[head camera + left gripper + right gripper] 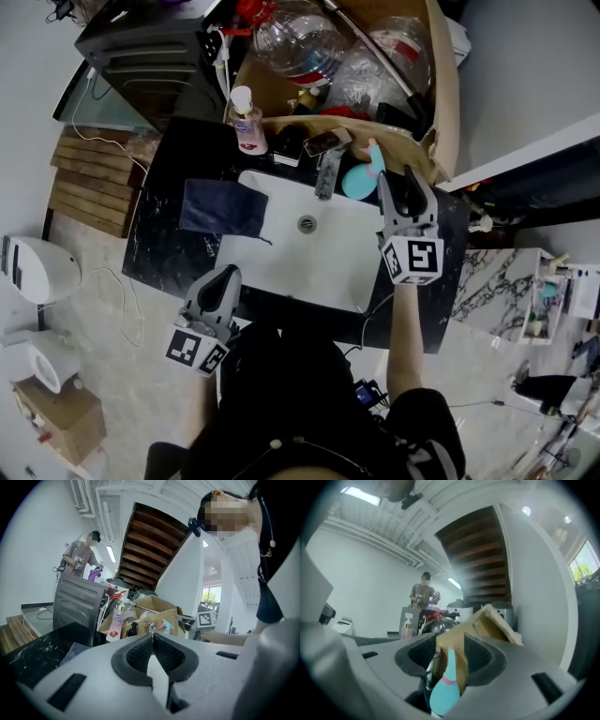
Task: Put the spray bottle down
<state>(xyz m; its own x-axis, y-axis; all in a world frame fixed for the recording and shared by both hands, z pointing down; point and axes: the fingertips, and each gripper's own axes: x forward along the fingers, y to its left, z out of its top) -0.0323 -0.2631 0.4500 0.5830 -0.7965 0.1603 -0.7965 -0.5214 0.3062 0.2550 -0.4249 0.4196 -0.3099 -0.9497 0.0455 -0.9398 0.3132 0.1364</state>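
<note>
Black marble worktop (pixel 164 248) surrounds a white sink (pixel 281 253), and the person stands at its front edge with a tool in each hand. Nearest, at the sink's front left corner, the left gripper (pixel 225 274) hangs over the rim. Its fingers (pixel 136 656) are pressed together with nothing between them.

Left of the sink a dark blue cloth (pixel 223 208) lies crumpled on the worktop. At the sink's back right corner is the teal spray bottle (pixel 356 180), just right of the tap (pixel 327 173). The right gripper (pixel 401 180) is right at it. In the right gripper view the bottle's (pixel 443 691) nozzle rises in the gap, with the fingers (pixel 480 658) spread wide and space showing on either side.

Behind the sink things crowd in. A pink soap pump bottle (pixel 248 122) stands at the back left. An open cardboard box (pixel 448 94) of clear plastic bottles stands directly behind the spray bottle. A black appliance (pixel 150 47) sits further off to the left.
</note>
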